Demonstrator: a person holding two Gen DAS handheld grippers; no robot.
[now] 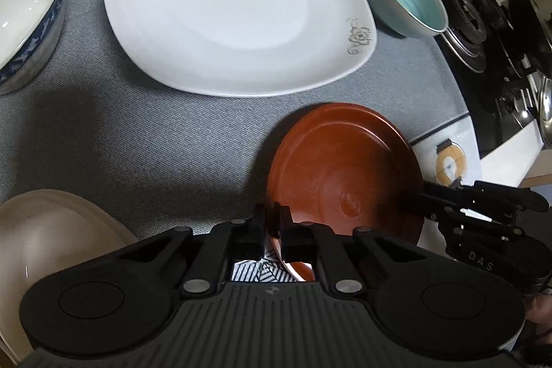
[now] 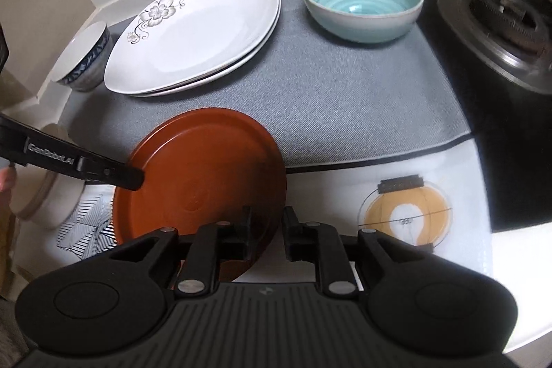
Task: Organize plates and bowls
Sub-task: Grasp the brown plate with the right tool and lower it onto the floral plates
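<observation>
Tongs in both our hands meet on the brown plate (image 1: 345, 175), held tilted above the grey mat (image 1: 155, 140). Our left tongs (image 1: 273, 216) are clenched on its near rim, the edge pinched between the two fingers. Our right tongs (image 2: 266, 223) sit at the opposite rim; their fingers stand a little apart with the rim against the left one, and we cannot tell whether they truly bite. The plate thus lies directly ahead of both pairs, spanning the gap between them.

Ahead of the left tongs and slightly to their left rest the white flowered plates (image 2: 193, 33), a stack of two. Farther forward and to the right stands the teal bowl (image 2: 362, 2); the blue-patterned bowl (image 1: 27, 19) sits far left.

We judge the coming move to be forward: the stack lies straight beyond the brown plate's far edge, nearer our left tongs.
</observation>
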